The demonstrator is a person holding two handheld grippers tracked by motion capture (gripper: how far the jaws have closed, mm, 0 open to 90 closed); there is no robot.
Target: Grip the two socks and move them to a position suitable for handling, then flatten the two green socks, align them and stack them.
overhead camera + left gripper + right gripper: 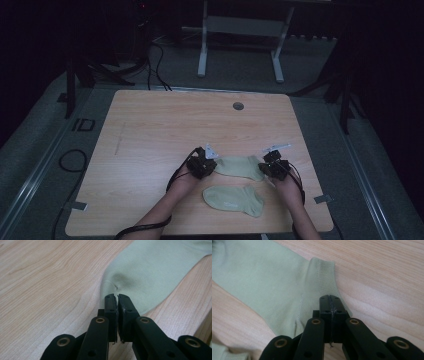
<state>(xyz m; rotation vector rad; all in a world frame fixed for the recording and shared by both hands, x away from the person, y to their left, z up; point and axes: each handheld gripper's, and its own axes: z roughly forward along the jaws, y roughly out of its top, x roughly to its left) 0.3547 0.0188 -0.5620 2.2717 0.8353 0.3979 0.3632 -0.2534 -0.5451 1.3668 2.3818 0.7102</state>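
High view: the table [150, 130] fills the centre of the frame. Two pale green socks lie in its lower right part. The far sock [240, 166] lies stretched between the two claws. The near sock [233, 200] lies flat just below it, apart from both claws. The left claw [209, 164] sits at the left end of the far sock. The right claw [266, 170] sits at its right end. A forearm enters from the bottom edge behind each claw.

Left gripper view: the left claw [117, 296] rises from the bottom centre. Its jaws are closed on the rounded end of the far sock [150, 267], with a small pucker of fabric at the tips. The sock runs to the upper right of the frame.

Right gripper view: the right claw [329, 298] rises from the bottom centre. Its jaws are pressed together on the ribbed cuff edge of the far sock [262, 277]. The sock body spreads to the upper left. A piece of the near sock [222, 353] shows at the lower left corner.
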